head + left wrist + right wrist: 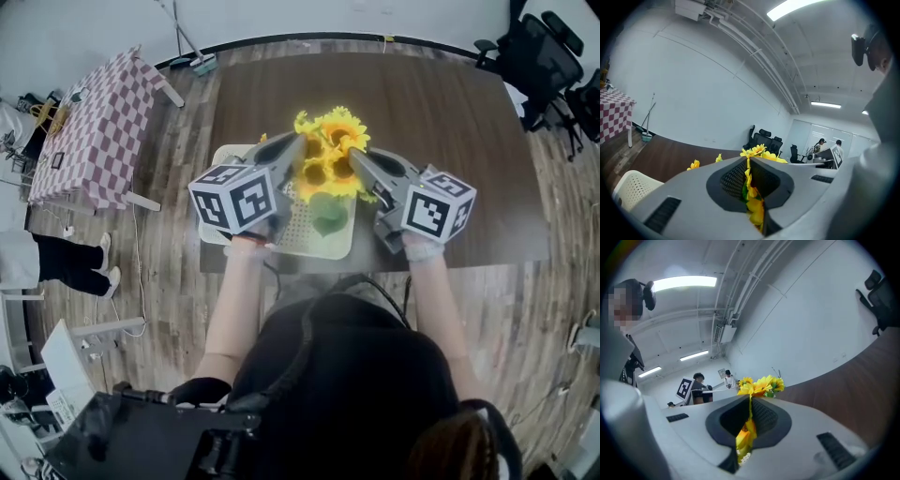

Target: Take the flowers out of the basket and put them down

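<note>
A bunch of yellow sunflowers (328,155) stands in a cream perforated basket (314,246) on the dark brown table (450,131). A green part of the bunch (328,214) shows lower down, over the basket. My left gripper (298,155) comes at the bunch from the left, and my right gripper (356,161) from the right. In the left gripper view the left gripper (748,161) is shut with yellow petals and green (751,187) pinched between its pads. In the right gripper view the right gripper (750,401) is shut on a yellow flower (745,433), with more blooms (761,384) above its tips.
A table with a checkered cloth (89,131) stands at the left, with a person (66,262) beside it. Black office chairs (539,56) are at the far right and a mop (192,56) lies at the back. The basket sits close to the table's near edge.
</note>
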Demonstrator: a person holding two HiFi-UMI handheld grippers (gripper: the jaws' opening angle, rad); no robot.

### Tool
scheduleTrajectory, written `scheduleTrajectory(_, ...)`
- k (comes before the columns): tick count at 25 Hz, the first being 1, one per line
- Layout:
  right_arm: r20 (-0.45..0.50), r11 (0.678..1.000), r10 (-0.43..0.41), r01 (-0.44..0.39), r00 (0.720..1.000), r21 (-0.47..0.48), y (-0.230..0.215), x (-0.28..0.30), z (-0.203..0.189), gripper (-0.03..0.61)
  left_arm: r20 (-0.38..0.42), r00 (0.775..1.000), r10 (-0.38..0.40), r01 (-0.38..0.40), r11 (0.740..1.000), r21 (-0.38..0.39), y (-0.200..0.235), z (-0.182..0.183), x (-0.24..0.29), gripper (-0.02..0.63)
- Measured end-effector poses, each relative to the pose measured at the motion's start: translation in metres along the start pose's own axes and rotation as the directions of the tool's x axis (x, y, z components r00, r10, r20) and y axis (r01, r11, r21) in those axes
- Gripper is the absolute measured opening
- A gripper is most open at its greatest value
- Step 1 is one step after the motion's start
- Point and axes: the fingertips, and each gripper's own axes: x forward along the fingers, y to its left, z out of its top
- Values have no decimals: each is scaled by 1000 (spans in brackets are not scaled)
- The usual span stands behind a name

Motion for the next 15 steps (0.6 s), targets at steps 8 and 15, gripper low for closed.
scheduleTrajectory(8, 57, 999, -42, 41, 997, 22, -34, -52, 34, 6, -31, 997, -64, 65, 997, 36, -52, 10, 58, 15)
scheduleTrajectory(15, 108, 995, -99, 95, 989, 39, -56, -90, 45, 6, -56, 990, -133, 135, 990, 43, -86, 5, 89, 15)
